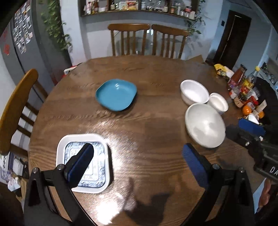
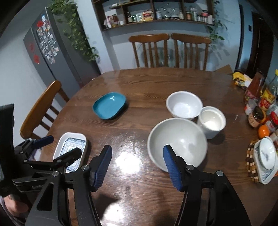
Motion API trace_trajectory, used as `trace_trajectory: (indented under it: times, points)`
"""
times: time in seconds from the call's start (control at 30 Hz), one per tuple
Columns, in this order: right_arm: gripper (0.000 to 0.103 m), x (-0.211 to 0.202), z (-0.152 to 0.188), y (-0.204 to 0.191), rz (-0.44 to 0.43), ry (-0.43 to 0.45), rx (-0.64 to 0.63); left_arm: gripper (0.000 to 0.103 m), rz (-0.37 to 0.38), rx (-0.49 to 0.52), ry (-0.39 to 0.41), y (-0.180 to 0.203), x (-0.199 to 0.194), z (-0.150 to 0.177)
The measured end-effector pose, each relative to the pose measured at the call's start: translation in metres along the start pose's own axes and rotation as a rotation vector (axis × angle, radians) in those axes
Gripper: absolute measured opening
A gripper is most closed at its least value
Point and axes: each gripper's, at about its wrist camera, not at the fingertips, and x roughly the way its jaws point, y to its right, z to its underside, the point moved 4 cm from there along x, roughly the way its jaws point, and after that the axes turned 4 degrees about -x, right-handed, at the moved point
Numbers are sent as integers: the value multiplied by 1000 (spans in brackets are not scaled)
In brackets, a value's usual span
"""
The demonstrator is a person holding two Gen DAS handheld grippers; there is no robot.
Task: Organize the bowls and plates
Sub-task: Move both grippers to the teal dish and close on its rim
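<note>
Grippers: left gripper (image 1: 138, 157) spread wide, right gripper (image 2: 137, 156) parted, both empty above round wooden table (image 1: 139, 73). Square dish (image 1: 83, 163) under left; big bowl (image 2: 177, 144) under right; two small bowls (image 2: 184, 105) beyond; blue plate (image 1: 116, 94) mid-table. Chairs (image 1: 128, 39), shelf (image 2: 156, 15), fridge (image 2: 48, 47) behind.

A round wooden table (image 2: 149, 83) anchors the room. Two wooden chairs (image 2: 170, 50) stand at its far side, another chair (image 2: 40, 111) at its left. Jars and bottles (image 2: 262, 107) crowd its right edge. Behind it hang a shelf (image 2: 156, 17) and a fridge (image 2: 50, 52).
</note>
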Motion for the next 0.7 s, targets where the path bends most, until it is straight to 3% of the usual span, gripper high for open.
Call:
trace_trajectory:
  times: [0.2,0.37,0.53,0.7]
  points:
    - [69,-6,-13,11,20,7,24,102,34,-15,53,11,-12,-18]
    - [69,4,-28,9,4,1,26,102,-7,-51,92,-1,-7,-30]
    - [69,24,-50,3,-5,0,35,102,-72,-91,115,-25,11,-46]
    - [69,65,-62,-11,-26,-69,40,102,-96,-186,87,-66,19,-45]
